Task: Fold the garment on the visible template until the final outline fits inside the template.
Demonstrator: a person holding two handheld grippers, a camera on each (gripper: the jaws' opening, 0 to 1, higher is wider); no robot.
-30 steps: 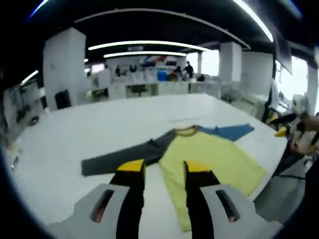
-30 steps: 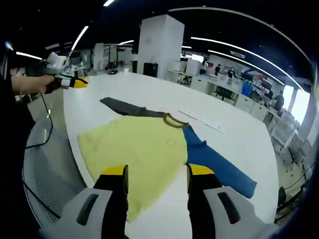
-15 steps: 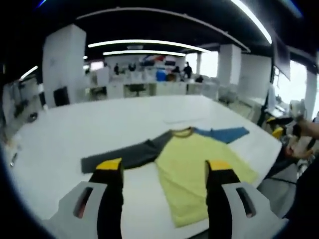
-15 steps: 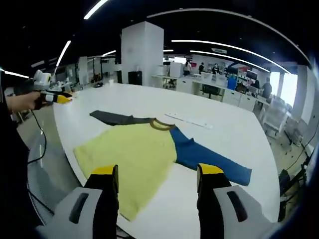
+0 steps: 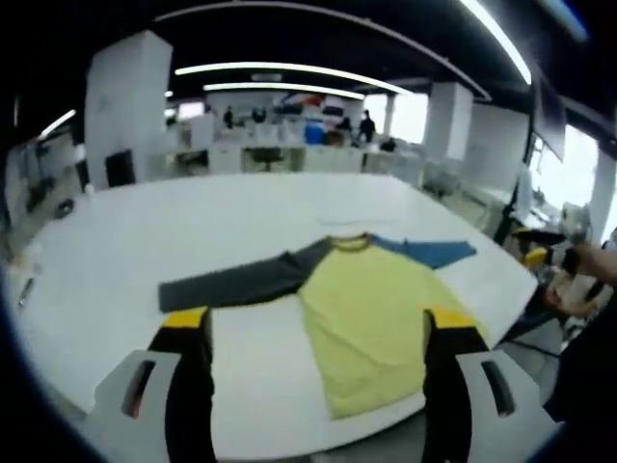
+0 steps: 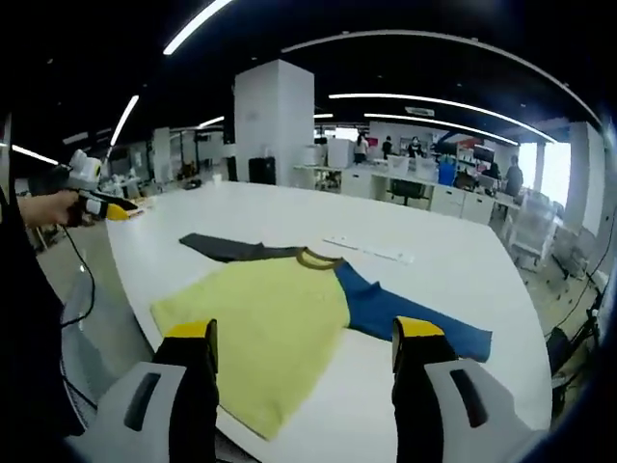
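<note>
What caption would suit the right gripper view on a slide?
Open right gripper above a yellow shirt lying flat on a white table, unfolded.

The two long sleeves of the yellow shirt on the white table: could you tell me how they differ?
The dark grey sleeve and the blue sleeve differ in colour. They lie on opposite sides of the yellow shirt, the grey sleeve on the left gripper's side. Both lie flat and unfolded on the white table, running out from the brown collar.

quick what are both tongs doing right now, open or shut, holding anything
Left tongs: open, jaws spread wide, holding nothing.
Right tongs: open, jaws spread wide, holding nothing, above the flat yellow shirt with one grey and one blue sleeve.
</note>
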